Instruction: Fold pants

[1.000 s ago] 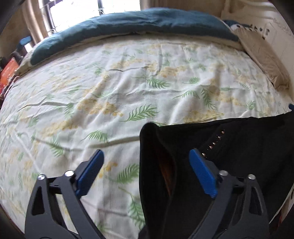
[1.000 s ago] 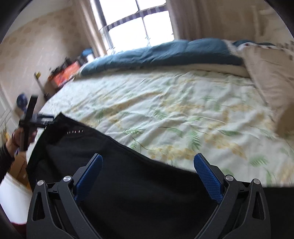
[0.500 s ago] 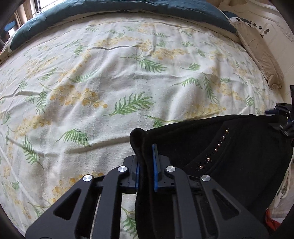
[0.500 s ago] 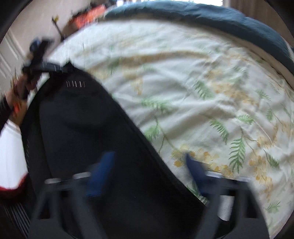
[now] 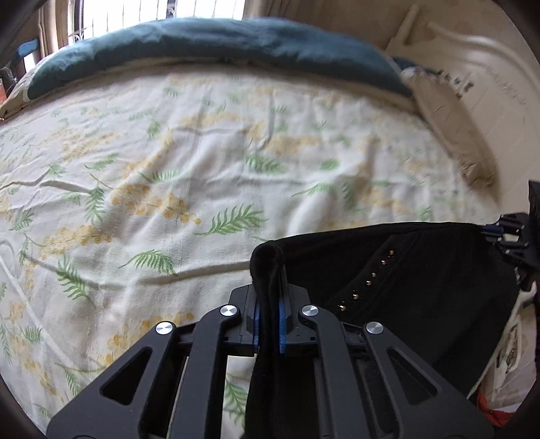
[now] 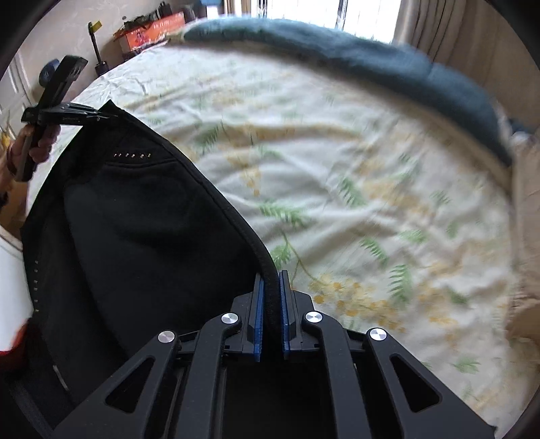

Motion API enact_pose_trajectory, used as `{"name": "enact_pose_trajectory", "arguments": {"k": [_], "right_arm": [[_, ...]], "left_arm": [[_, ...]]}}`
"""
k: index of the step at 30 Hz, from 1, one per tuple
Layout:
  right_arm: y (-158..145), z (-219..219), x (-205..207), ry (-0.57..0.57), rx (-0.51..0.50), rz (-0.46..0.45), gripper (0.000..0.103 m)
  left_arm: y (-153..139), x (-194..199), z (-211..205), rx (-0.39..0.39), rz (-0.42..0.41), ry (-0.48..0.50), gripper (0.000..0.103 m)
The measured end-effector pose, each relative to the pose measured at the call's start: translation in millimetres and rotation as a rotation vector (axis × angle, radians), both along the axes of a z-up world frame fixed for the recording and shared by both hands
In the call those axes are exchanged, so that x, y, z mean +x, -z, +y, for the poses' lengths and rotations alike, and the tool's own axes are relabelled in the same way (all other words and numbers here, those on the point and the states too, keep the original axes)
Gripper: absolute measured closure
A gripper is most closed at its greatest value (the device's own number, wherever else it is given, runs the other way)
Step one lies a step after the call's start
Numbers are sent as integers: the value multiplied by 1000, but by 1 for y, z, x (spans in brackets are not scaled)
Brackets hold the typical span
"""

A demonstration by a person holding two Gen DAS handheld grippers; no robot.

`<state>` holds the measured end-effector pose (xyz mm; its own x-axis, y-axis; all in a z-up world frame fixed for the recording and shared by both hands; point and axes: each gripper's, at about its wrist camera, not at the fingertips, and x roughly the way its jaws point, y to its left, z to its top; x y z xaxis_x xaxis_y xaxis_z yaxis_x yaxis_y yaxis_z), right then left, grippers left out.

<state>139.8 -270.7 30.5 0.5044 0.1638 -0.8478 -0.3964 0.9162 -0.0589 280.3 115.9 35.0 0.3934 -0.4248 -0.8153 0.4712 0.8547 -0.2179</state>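
Note:
Black pants (image 5: 422, 293) with a row of small metal studs hang stretched between my two grippers above the near edge of the bed. My left gripper (image 5: 269, 324) is shut on one corner of the waistband. My right gripper (image 6: 270, 317) is shut on the opposite end of the waistband edge; the pants (image 6: 141, 229) spread down to its left. Each gripper shows in the other's view: the right gripper at the far right of the left wrist view (image 5: 506, 233), the left gripper at the upper left of the right wrist view (image 6: 98, 114).
The bed sheet (image 5: 202, 162) is cream with green fern and yellow flower print, slightly wrinkled. A dark teal duvet (image 5: 216, 44) lies along the far side. A tan pillow (image 5: 452, 128) sits at the right by the white headboard (image 5: 486, 74). Cluttered furniture (image 6: 148, 27) stands beyond the bed.
Both grippers went from open to shut on the waistband, the left first, then the right. The pants have been raised and pulled taut between them.

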Motion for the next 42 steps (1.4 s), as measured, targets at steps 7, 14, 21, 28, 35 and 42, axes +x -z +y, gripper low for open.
{"name": "enact_pose_trajectory", "arguments": {"k": [7,14,21,28,35,42], "right_arm": [[-15,38,-90,18,-126,-222,95],[12,67,-157,36,-189,-286,95],[54,73,-186,78,-173,-219,95],[67,79,-198,123,-184,-237,79],[49,36,-211,320,328,-123,40],[73,16,-212,450,692,0,39]], "left_arm": [[-38,-66,29,-119,-131,36,97],[-37,-125,57,-158,-139,16,98],[13,-171,91,-196,-5,-94,96],[33,-235,117,-352,44,-248,56],[43,-243,97,-431,59,-318,50],[71,-209,102,-511,124,-496,50]]}}
